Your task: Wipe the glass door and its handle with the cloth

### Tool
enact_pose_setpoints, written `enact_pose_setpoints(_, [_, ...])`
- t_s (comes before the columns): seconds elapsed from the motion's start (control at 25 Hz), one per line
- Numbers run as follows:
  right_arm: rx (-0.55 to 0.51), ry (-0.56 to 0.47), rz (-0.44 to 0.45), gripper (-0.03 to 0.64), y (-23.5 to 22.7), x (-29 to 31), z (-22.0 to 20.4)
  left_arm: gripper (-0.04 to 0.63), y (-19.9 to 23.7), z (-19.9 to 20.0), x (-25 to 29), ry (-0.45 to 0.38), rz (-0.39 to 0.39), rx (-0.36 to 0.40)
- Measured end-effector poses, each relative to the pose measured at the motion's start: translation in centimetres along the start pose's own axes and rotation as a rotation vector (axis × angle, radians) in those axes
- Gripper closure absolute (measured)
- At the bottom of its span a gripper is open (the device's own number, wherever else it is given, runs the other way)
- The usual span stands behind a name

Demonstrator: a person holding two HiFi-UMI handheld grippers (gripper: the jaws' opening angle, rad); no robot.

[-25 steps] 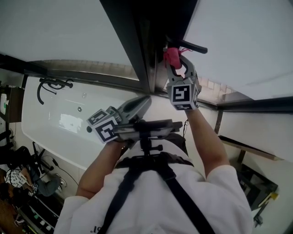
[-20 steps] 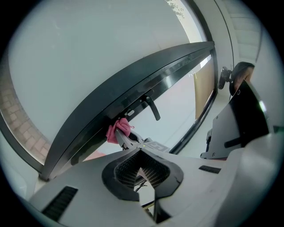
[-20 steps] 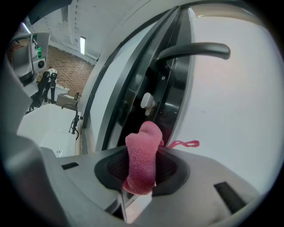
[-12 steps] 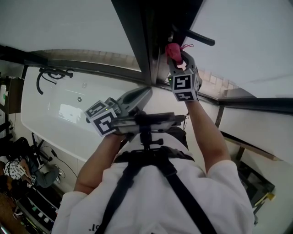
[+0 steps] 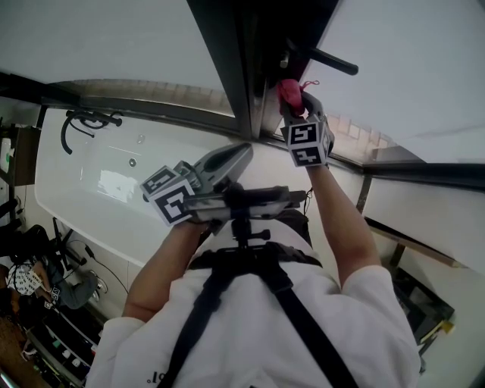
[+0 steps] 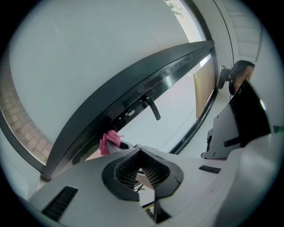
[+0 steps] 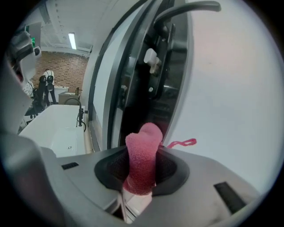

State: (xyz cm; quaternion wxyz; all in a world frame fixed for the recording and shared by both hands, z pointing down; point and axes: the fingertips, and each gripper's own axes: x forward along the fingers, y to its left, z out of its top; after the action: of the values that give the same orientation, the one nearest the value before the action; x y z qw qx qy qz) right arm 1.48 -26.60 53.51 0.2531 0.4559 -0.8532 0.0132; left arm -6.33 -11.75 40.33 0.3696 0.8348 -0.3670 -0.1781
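The right gripper (image 7: 142, 170) has its jaws clamped on the pink cloth (image 7: 143, 155), a rolled wad that stands up between the pads and pokes out past the tips, a thin loop of thread trailing to their right. Straight ahead of those jaws is the dark edge of the glass door (image 7: 235, 97). Its pale pane fills the space to the jaws' right, and the black handle (image 7: 188, 8) sits above and beyond them, apart from the cloth. The left gripper (image 6: 141, 160) hangs back at chest height with its jaws closed together on nothing. I judge the wiping to be under way near the door's edge. No streak or damp patch shows what is already clean, so the pane and the handle may both still need passes. Against a second ago, the right arm is stretched further, carrying the cloth a little higher along the frame (image 5: 227, 68); the left gripper has hardly shifted.
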Motion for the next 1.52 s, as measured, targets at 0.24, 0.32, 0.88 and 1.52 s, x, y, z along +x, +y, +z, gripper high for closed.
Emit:
enact_pose_setpoints(0.24, [0.047,0.043,0.003,0.506,-0.1,-0.2,-1.5,0.603,-0.1,-0.2,0.1,0.016,-0.008,0.009])
enact_pose_setpoints(0.32, [0.052,0.040,0.011,0.506,0.2,-0.5,-1.4,0.603,-0.2,-0.1,0.1,0.019,-0.015,0.013])
enact_pose_setpoints(0.88, [0.140,-0.117,0.118,0.505,0.7,-7.4,2.2,0.603,-1.2,-0.5,1.3,0.010,-0.057,0.020])
enact_pose_setpoints(1.52, [0.241,-0.215,0.088,0.505,-1.7,-13.4,4.8,0.603,-2.1,-0.9,2.7,0.039,-0.135,0.032])
